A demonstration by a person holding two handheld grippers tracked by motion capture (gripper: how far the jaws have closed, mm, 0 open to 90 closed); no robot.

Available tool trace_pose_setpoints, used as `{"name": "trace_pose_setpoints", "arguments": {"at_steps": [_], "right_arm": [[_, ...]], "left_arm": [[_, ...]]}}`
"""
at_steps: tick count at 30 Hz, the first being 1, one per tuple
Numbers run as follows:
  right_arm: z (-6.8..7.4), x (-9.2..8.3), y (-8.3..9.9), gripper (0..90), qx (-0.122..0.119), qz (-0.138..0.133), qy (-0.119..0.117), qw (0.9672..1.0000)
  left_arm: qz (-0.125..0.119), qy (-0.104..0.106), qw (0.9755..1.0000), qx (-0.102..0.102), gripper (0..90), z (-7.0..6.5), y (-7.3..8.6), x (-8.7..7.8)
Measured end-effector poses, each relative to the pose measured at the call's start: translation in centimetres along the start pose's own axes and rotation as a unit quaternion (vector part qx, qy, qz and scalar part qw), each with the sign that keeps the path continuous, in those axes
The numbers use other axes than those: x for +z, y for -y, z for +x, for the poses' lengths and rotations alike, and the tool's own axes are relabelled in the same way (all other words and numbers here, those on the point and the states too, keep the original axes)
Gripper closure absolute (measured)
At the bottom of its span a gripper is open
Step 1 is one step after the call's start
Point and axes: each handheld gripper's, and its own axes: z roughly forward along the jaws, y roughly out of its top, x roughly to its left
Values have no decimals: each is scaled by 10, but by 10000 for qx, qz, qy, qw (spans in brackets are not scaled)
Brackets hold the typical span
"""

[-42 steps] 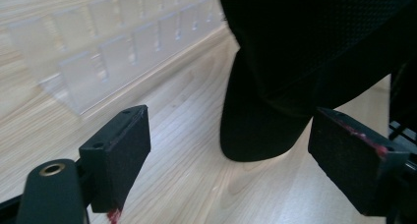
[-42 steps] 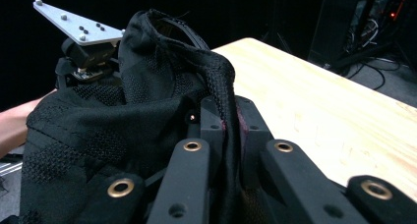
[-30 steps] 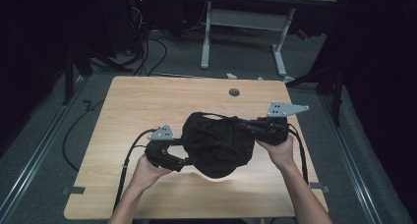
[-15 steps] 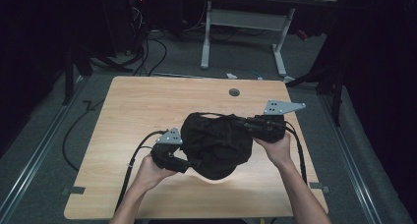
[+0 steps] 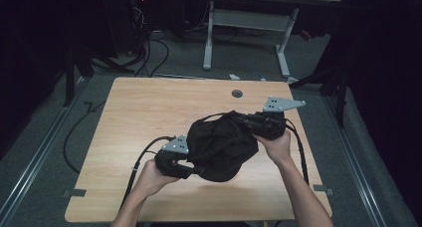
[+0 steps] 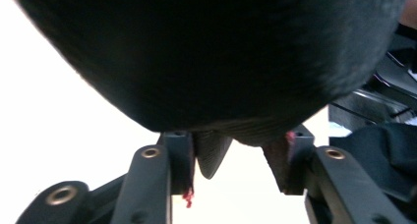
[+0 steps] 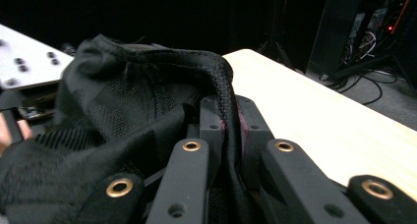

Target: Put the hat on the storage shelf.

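Observation:
A black fabric cap (image 5: 219,145) hangs just above the middle of the wooden table (image 5: 164,102), held between both hands. My left gripper (image 5: 191,170) is at the cap's near-left edge. Its jaws have just been closing, and the dark rounded cap (image 6: 211,52) now sits between them, both pads touching it at my left gripper (image 6: 241,155). My right gripper (image 5: 244,121) is at the cap's far-right side. In the right gripper view, my right gripper (image 7: 230,121) is shut on the cap's stitched rim (image 7: 216,81).
A small round grommet hole (image 5: 237,93) sits near the table's far edge. A second desk with white legs (image 5: 209,38) stands behind, with cables on the floor (image 5: 149,43). Grey cables trail from both grippers across the tabletop (image 5: 144,152).
My left hand has slid right, in under the cap's near-left edge, and its jaws have drawn together on the fabric. The right hand has kept its hold in place.

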Motion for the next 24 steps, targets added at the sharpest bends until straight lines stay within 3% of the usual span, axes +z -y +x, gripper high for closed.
{"name": "trace_pose_setpoints", "arguments": {"at_steps": [14, 24], "right_arm": [[-3, 6, 0, 789, 49, 3, 85, 10000], [-10, 3, 1, 519, 352, -58, 240, 9991]], "left_arm": [[-46, 86, 10000, 2, 674, -11, 0, -3], [-134, 57, 9999, -53, 690, -15, 0, -7]]}}
